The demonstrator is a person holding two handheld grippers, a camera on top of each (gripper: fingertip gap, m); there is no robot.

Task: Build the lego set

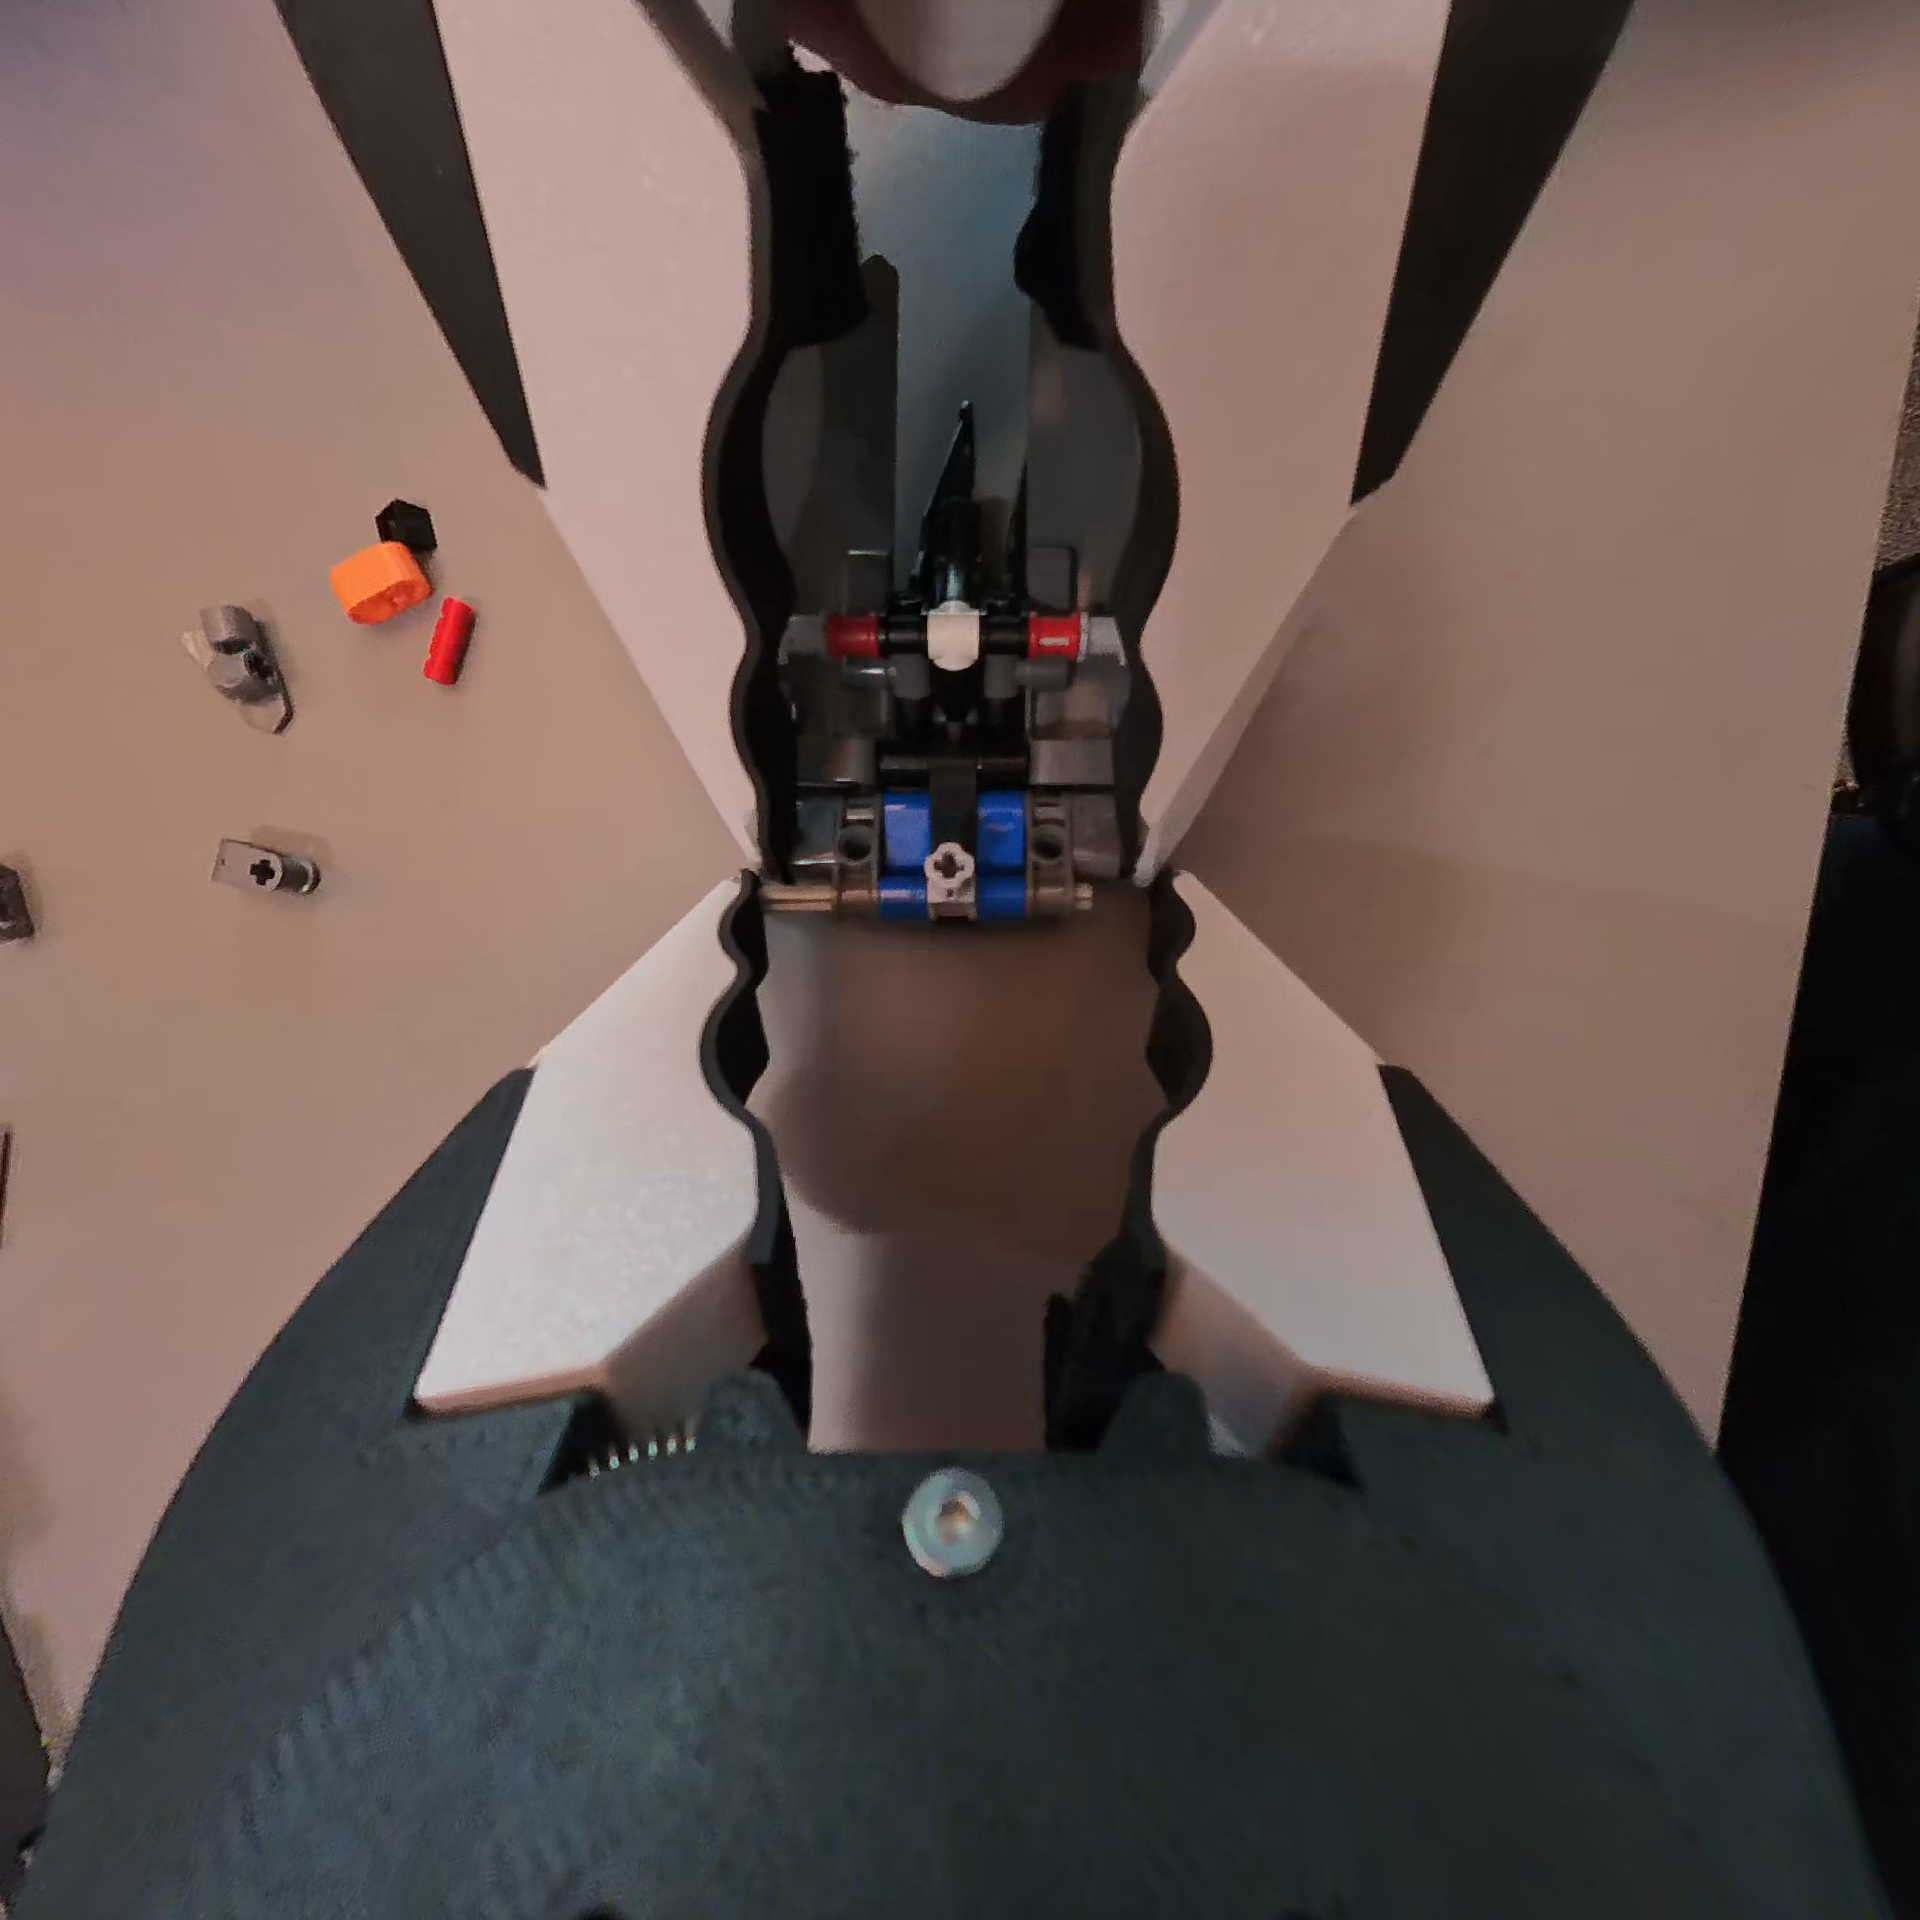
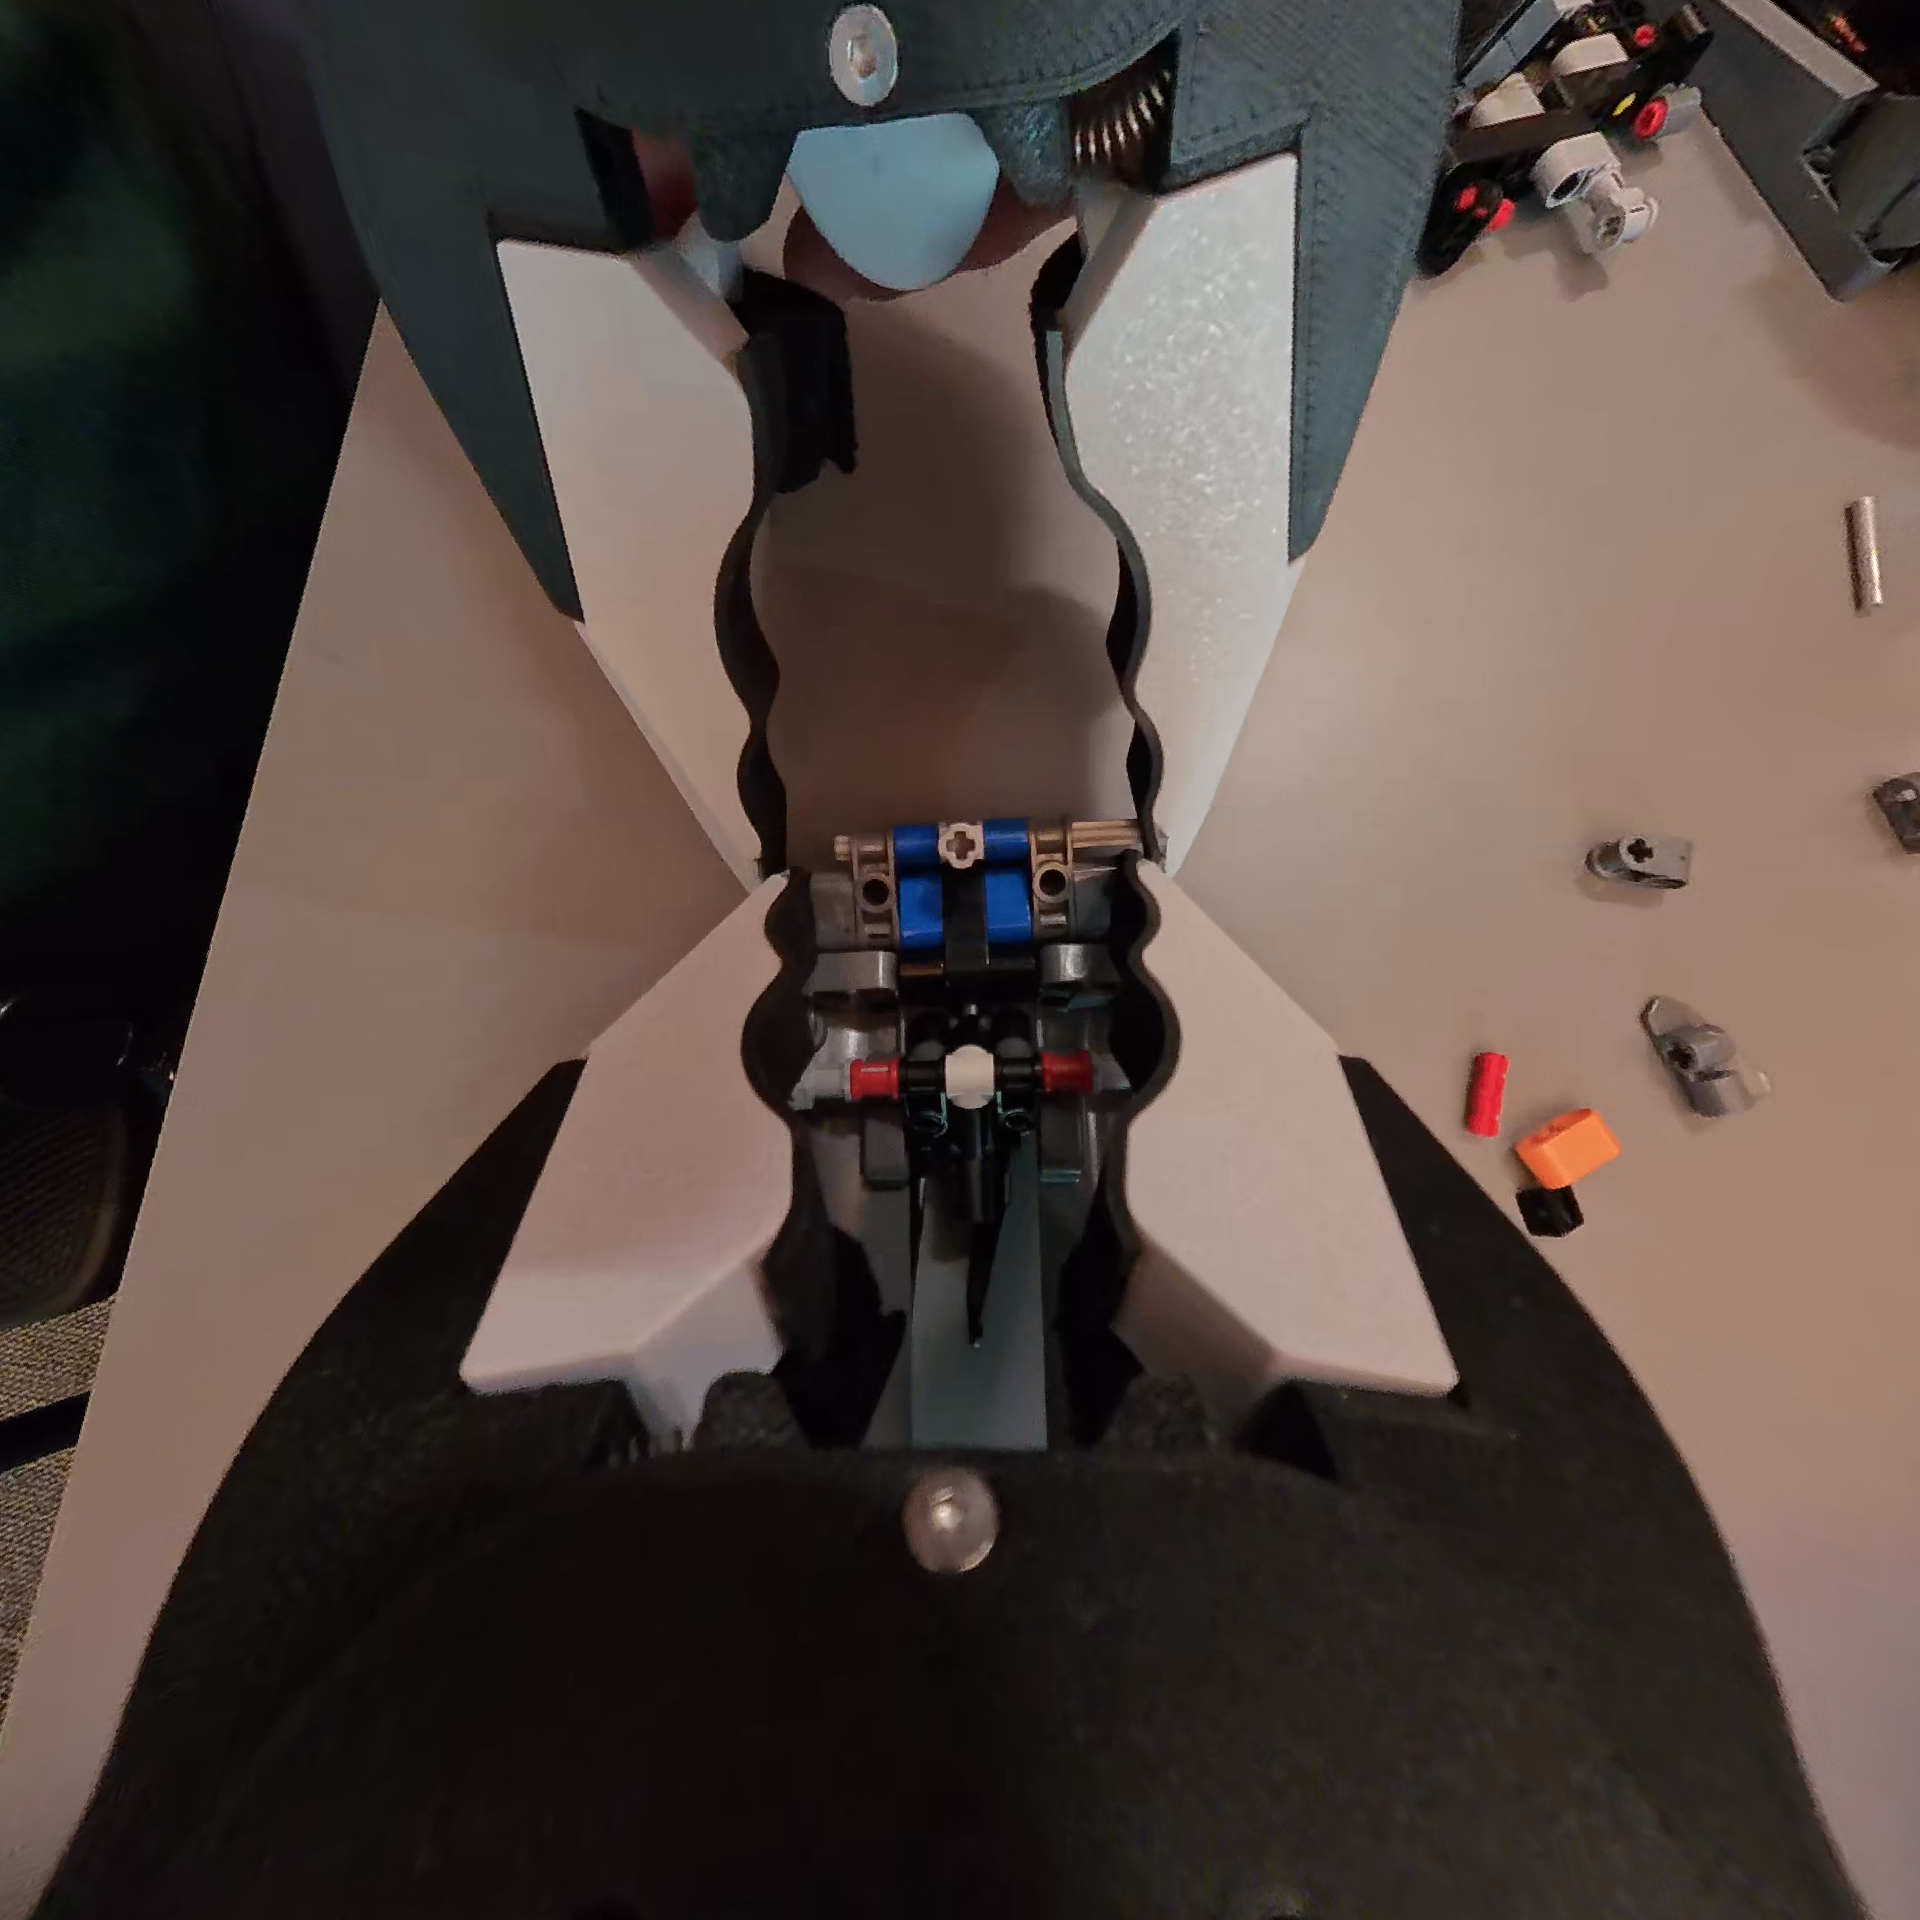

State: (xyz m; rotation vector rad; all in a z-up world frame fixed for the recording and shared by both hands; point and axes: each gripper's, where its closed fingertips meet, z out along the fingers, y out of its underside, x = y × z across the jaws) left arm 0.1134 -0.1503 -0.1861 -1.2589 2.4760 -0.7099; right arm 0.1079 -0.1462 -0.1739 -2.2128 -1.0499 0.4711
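Observation:
A small lego assembly (image 2: 966,997) of grey, black and blue parts with two red pins sits between the fingers of my right gripper (image 2: 958,875), which is shut on its sides. It also shows in the left wrist view (image 1: 951,717). A tan axle (image 1: 800,900) runs across the assembly's blue end and sticks out on one side. My left gripper (image 1: 951,891) faces the right one tip to tip. Its jaws stand apart, one at each end of the axle. One finger (image 2: 1148,727) touches the axle's long end; the other stands a little off.
Loose parts lie on the white table (image 2: 1558,675): an orange piece (image 2: 1567,1146), a red pin (image 2: 1486,1091), a black piece (image 2: 1548,1210), grey connectors (image 2: 1699,1060) and a grey axle (image 2: 1863,566). Another partly built model (image 2: 1558,135) sits at the far right. The table edge (image 2: 301,727) runs along the left. My two grippers' fingertips are within a few centimetres of each other.

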